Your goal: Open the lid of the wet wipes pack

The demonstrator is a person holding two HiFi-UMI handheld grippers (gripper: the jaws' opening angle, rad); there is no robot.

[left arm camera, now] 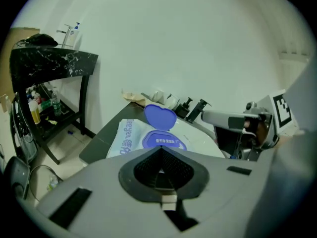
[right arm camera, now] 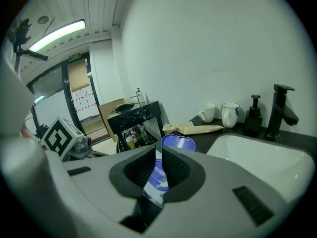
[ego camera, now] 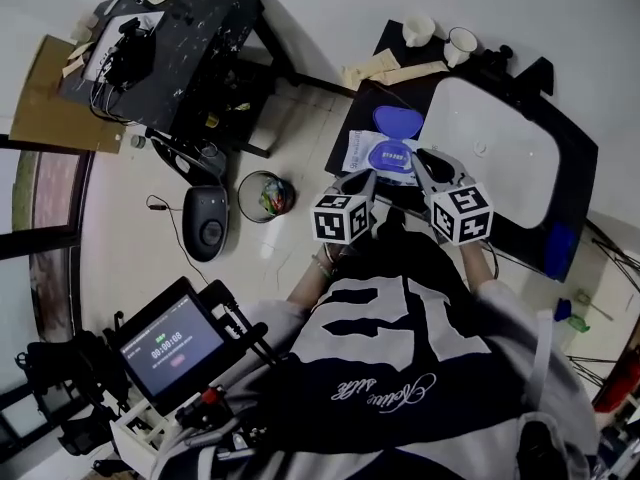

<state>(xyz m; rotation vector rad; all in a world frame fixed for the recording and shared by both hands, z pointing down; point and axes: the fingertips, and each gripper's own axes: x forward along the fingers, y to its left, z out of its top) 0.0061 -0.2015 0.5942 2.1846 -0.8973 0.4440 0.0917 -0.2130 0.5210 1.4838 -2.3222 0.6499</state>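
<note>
The wet wipes pack lies on the dark counter left of the sink, and its blue lid stands open and upright. My right gripper is at the pack's right edge. In the right gripper view its jaws are pressed on the pack's edge, with the raised lid just beyond. My left gripper hovers at the pack's near side, shut and empty. The left gripper view shows the pack and lid ahead of it.
A white sink basin fills the counter right of the pack. Two mugs and a faucet stand at the back. On the floor to the left are a round bin and a black marble side table.
</note>
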